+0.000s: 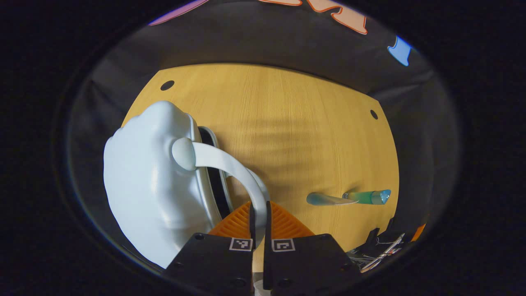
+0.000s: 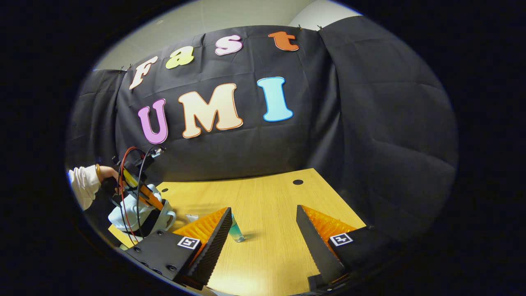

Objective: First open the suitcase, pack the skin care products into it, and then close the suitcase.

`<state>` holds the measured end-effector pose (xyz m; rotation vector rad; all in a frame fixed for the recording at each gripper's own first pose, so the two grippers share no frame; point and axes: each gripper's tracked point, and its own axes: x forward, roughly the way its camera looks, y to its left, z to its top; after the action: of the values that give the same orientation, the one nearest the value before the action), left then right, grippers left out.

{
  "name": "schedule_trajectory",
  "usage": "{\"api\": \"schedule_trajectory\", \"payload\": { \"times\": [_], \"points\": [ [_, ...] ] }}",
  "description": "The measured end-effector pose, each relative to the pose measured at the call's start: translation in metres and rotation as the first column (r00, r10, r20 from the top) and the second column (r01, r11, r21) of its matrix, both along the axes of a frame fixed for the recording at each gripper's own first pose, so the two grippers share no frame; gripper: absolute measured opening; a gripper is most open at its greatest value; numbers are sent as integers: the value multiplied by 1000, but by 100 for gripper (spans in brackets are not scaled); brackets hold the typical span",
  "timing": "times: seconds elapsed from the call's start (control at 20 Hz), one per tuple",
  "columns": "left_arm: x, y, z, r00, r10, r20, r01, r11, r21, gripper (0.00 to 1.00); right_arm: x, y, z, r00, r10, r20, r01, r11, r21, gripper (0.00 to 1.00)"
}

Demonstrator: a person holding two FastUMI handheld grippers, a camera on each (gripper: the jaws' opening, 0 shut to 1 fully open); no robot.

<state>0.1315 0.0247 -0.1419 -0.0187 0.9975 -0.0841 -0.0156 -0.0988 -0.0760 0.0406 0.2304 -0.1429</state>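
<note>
- Left gripper view: the left gripper sits at the bottom centre of the frame, its two fingers drawn close together around the curved handle of a pale blue suitcase.
- The handle passes down between the fingers, which press on it from both sides.
- The suitcase fills the lower left of this frame, its rounded shell standing on a wooden table; a dark gap shows along its seam just right of the shell.
- A skin care tube, greenish and translucent, lies flat on the table at the lower right of the frame, well apart from the suitcase.
- Right gripper view: the right gripper is at the bottom of the frame, held above the table and looking across it, with its fingers spread wide apart and nothing between them.
- The tube shows just beside the inner edge of the finger on the left side of this frame, partly hidden by it.
- At the far left of this frame, a hand in a white sleeve holds the other gripper, tilted downward onto the suitcase at the table's left corner.
- Red and black cables loop from that gripper.
</note>
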Motion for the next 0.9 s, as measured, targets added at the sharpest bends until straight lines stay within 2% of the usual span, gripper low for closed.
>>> {"api": "schedule_trajectory", "payload": {
  "times": [0.35, 0.55, 0.7, 0.75, 0.8, 0.9],
  "points": [
    [-10, 7, 29, 994, 8, 106, -3, 999, -43, 2, 2, 24, -4, 997, 78, -4, -78, 997, -6, 98],
    [-17, 19, 51, 983, 78, 164, -60, 992, -114, 3, 0, 44, -3, 992, 129, 7, -129, 992, 3, 98],
    [-19, 35, 63, 968, 118, 224, -95, 990, -107, 3, 0, 57, -5, 988, 155, 9, -155, 988, 6, 98],
    [-18, 43, 66, 962, 130, 239, -109, 989, -101, 3, -1, 61, -6, 987, 162, 7, -162, 987, 6, 95],
    [-20, 49, 70, 957, 151, 248, -128, 986, -103, 3, -1, 63, -6, 986, 167, 4, -167, 986, 6, 98],
    [-23, 61, 81, 946, 186, 267, -160, 980, -118, 3, -2, 72, -5, 984, 177, 6, -177, 984, 12, 98]
  ]
}}
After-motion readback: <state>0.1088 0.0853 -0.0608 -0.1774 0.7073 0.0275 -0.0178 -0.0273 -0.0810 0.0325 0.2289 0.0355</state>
